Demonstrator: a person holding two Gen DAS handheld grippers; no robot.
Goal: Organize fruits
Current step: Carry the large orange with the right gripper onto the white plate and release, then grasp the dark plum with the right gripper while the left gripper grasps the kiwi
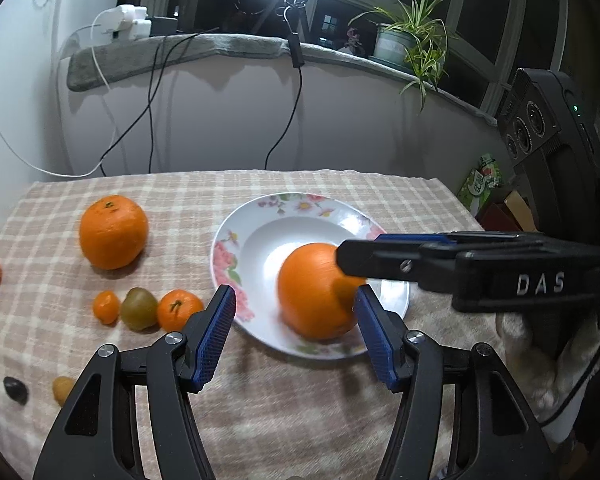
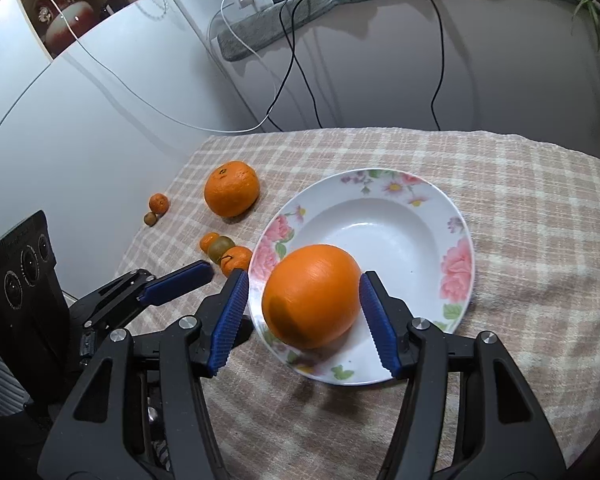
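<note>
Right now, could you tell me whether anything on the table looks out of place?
Only one orange lies in the floral plate; the other orange, the mandarins and small green fruits lie scattered on the checked cloth.

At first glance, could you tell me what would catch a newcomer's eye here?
A big smooth orange sits on the near side of a flowered plate, between the right gripper's blue jaws, with a gap showing on the left. A second big orange lies left of the plate on the checked cloth, smaller fruit nearer.
</note>
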